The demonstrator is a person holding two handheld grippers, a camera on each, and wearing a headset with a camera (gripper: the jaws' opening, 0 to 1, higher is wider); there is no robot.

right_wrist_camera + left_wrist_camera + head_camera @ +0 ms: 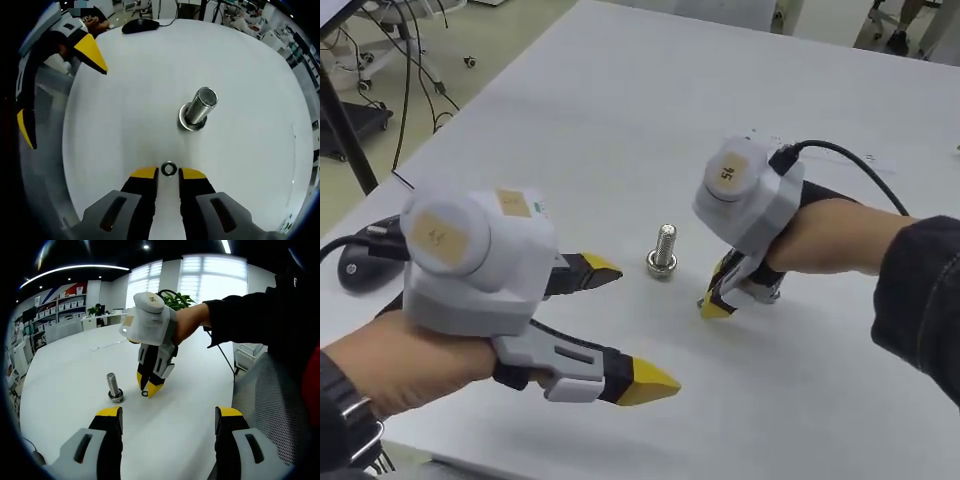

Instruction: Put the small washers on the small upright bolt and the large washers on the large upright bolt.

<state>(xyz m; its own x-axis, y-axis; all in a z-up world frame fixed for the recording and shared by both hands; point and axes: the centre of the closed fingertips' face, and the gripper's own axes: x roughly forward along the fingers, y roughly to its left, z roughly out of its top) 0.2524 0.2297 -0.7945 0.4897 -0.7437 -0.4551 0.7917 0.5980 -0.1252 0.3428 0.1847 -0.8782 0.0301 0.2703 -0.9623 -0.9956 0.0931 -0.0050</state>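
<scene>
Washer (168, 169) between right gripper (169, 173) jaws (at tips).

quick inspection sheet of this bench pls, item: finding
surface: white table, bare parts look clean
job's things: one upright bolt with a metal ring at its base; small washer flat on the table
clutter: mouse near the table edge
grippers: left gripper wide open; right gripper tips down, jaws narrow around the washer, grip cannot tell
cables: black cable from the right gripper
surroundings: windows, shelves
</scene>
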